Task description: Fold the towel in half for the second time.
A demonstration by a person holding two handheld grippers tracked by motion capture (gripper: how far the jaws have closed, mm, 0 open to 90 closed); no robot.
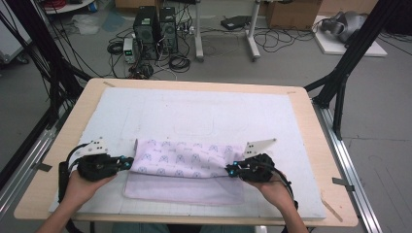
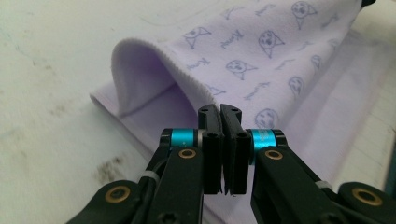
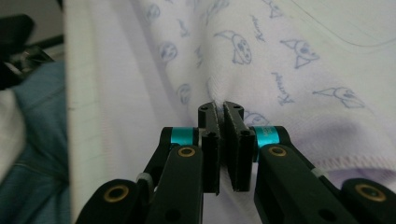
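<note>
On the near half of the tabletop point(image 1: 63, 145), over a white padded mat point(image 1: 194, 111): one lilac cloth point(image 1: 187, 167), printed with small grey cat-face motifs and script, lying lengthwise between the two hands and partly folded, its printed upper layer turned over so that a plain paler strip of the lower layer shows along the edge nearest the person. Left gripper point(image 1: 127, 163): black body, blue collars behind the jaws, grey three-cornered plate on top, held in the person's left hand point(image 1: 82, 187); its jaws are pinched together on the left end of the cloth, and in the left gripper view point(image 2: 219, 112) the hemmed edge curls up in a soft loop right at the tips. Right gripper point(image 1: 232, 169): same build, held in the right hand point(image 1: 272, 189); jaws clenched on the right end of the cloth, and in the right gripper view point(image 3: 219, 108) the fabric puckers where the tips bite it. Both grippers sit level with one another, pointing inward at each other across the cloth. Beyond the tabletop, on the grey floor: two dark computer towers point(image 1: 155, 31) amid tangled cables, and black frame struts at either side.
</note>
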